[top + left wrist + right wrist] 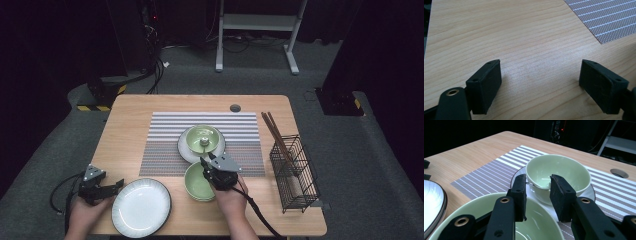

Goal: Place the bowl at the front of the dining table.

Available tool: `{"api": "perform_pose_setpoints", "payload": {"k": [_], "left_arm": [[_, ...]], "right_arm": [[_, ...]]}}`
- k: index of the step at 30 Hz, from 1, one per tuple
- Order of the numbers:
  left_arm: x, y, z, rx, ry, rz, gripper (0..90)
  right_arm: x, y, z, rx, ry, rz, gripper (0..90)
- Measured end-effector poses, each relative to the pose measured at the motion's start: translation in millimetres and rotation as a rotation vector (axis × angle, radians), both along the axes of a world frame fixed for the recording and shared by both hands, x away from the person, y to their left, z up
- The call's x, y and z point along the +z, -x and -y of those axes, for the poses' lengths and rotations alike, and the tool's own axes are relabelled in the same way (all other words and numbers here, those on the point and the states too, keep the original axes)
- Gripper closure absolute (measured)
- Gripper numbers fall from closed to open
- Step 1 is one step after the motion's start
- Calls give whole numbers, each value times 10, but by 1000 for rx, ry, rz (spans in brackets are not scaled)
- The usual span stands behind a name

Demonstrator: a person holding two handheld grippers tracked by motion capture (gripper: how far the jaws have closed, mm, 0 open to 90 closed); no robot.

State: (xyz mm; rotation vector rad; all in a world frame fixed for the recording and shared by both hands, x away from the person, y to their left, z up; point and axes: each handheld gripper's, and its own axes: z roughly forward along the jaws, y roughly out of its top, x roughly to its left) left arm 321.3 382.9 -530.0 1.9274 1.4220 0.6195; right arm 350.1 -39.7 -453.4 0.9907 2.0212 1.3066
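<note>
The jaws of the right gripper [206, 164] stand partly apart with nothing gripped between them; in the right gripper view [537, 195] they frame the near rim of a pale green cup [558, 175]. Whether a pad brushes that rim cannot be told. The cup [203, 139] sits on a white saucer [186, 150] at the centre of the high view, on a grey striped placemat [165, 145]. Just below the saucer, under the right hand [231, 195], lies a shallow green bowl [196, 184], which takes up the lower left of the right gripper view [486, 205].

The jaws of the left gripper [540, 85] are spread wide over bare wood of the desk [524, 37], holding nothing. In the high view this gripper [107, 189] rests at the lower left, just beside a white plate with a dark rim [141, 207].

At the right of the desk [130, 115] a black wire basket [295, 175] holds brown chopsticks [274, 132] leaning toward the upper left.
</note>
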Motion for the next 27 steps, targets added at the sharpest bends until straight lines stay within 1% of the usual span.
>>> {"api": "perform_pose_setpoints", "payload": {"k": [6, 8, 12, 22, 25, 27], "left_arm": [[0, 0, 0, 0, 0, 0, 183], [0, 0, 0, 0, 0, 0, 183], [0, 1, 1, 0, 0, 1, 184], [0, 2, 2, -1, 0, 1, 186], [0, 2, 2, -1, -1, 1, 187], [0, 2, 1, -1, -1, 2, 187]], "right_arm": [[1, -19, 88, -31, 10, 0, 680], [-1, -28, 127, -40, 8, -6, 684], [8, -62, 218, -67, 0, -1, 688], [28, -230, 409, -129, 0, -9, 696], [27, -283, 452, -141, -1, -18, 698], [38, -293, 467, -141, 2, -16, 697]]}}
